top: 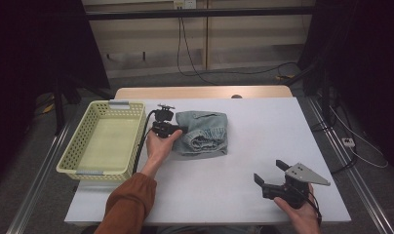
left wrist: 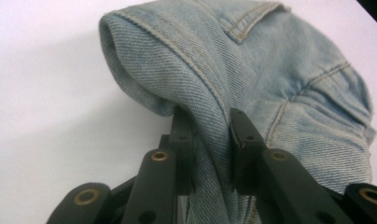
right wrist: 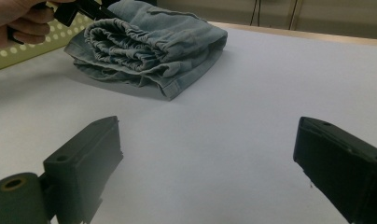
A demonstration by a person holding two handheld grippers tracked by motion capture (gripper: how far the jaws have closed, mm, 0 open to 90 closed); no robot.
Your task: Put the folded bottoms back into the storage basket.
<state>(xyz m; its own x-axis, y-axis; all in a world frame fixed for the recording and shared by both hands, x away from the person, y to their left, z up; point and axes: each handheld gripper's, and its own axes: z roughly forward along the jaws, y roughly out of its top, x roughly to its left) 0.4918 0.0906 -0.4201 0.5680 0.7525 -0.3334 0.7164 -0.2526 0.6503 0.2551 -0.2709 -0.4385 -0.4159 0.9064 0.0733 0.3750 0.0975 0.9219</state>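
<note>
A folded pair of light blue jeans (top: 203, 132) lies in the middle of the white table (top: 263, 122). My left gripper (top: 178, 129) sits at the jeans' left edge, shut on a fold of the denim (left wrist: 210, 140); both pads press on the cloth. The jeans (right wrist: 149, 46) also show across the table in the right gripper view, elastic waistband facing me, with a hand holding the left gripper at their upper left. My right gripper (top: 269, 171) rests near the table's front right, open, with bare table between its jaws (right wrist: 205, 158).
A pale yellow perforated basket (top: 103, 141) stands at the table's left, right beside the left hand. Cables trail over the floor behind the table. Black curtains hang at both sides.
</note>
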